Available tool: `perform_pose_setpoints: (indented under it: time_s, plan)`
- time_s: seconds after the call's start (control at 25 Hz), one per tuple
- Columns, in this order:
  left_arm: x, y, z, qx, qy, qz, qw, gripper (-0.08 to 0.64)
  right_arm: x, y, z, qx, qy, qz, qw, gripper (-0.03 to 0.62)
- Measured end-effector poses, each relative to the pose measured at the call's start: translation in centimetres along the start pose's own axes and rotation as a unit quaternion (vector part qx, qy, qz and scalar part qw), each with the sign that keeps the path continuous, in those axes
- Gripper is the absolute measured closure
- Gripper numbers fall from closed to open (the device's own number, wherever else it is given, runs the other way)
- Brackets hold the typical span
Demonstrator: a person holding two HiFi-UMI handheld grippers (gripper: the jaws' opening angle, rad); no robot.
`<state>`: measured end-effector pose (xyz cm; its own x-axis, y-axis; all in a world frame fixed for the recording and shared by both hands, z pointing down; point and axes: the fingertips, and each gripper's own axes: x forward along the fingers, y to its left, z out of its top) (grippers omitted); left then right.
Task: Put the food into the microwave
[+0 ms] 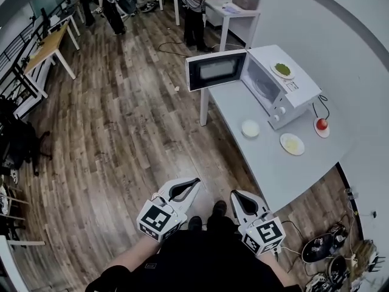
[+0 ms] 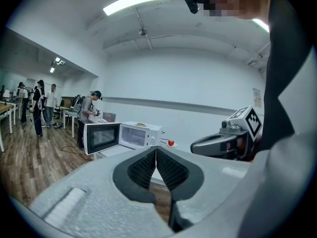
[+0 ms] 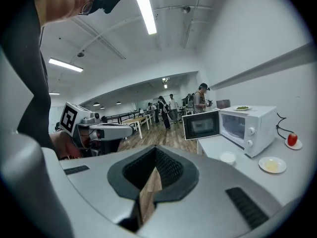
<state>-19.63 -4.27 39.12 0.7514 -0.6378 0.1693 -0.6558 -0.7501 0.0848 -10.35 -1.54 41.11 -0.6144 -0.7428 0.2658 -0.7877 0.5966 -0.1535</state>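
A white microwave [image 1: 285, 90] stands on the grey table [image 1: 285, 175] with its door [image 1: 216, 70] swung open. A plate of green food [image 1: 282, 70] rests on top of it. In front of it on the table are a white bowl [image 1: 250, 128], a plate of yellow food [image 1: 292, 143] and a red fruit on a saucer [image 1: 322, 125]. My left gripper [image 1: 193, 181] and right gripper [image 1: 236, 194] are held close to my body over the wooden floor, well short of the table. Both are shut with nothing between the pads. The right gripper view shows the microwave [image 3: 247, 128] ahead to the right.
People stand at white desks [image 1: 228, 14] beyond the microwave at the far end. Wooden tables [image 1: 45, 47] line the left side. Cables and gear [image 1: 328, 248] lie on the floor at lower right, beside the table's near end.
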Motion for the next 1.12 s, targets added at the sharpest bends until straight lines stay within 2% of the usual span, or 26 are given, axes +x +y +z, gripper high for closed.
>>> perform_pose_setpoints:
  time_s: [0.2, 0.48, 0.84, 0.96, 1.12]
  plan:
    - [4.7, 1.8, 0.5, 0.006, 0.006, -0.006, 0.9999, 0.550, 2.3, -4.5, 0.3, 0.016, -0.003, -0.005, 1.000, 0.578]
    - [13.5, 3.6, 1.5, 0.019, 0.018, -0.010, 0.9996, 0.549, 4.6, -13.2, 2.2, 0.021, -0.012, -0.010, 1.000, 0.578]
    - [24.3, 7.8, 4.5, 0.038, 0.035, -0.008, 0.9987, 0.549, 8.2, -23.2, 5.0, 0.036, -0.007, -0.011, 0.999, 0.578]
    - [27.6, 8.3, 4.4, 0.047, 0.049, -0.012, 0.9976, 0.549, 8.9, -26.2, 4.9, 0.040, -0.007, -0.008, 0.999, 0.578]
    - [30.5, 8.8, 4.2, 0.068, 0.071, -0.020, 0.9950, 0.549, 9.7, -29.7, 4.2, 0.061, 0.006, -0.027, 0.998, 0.578]
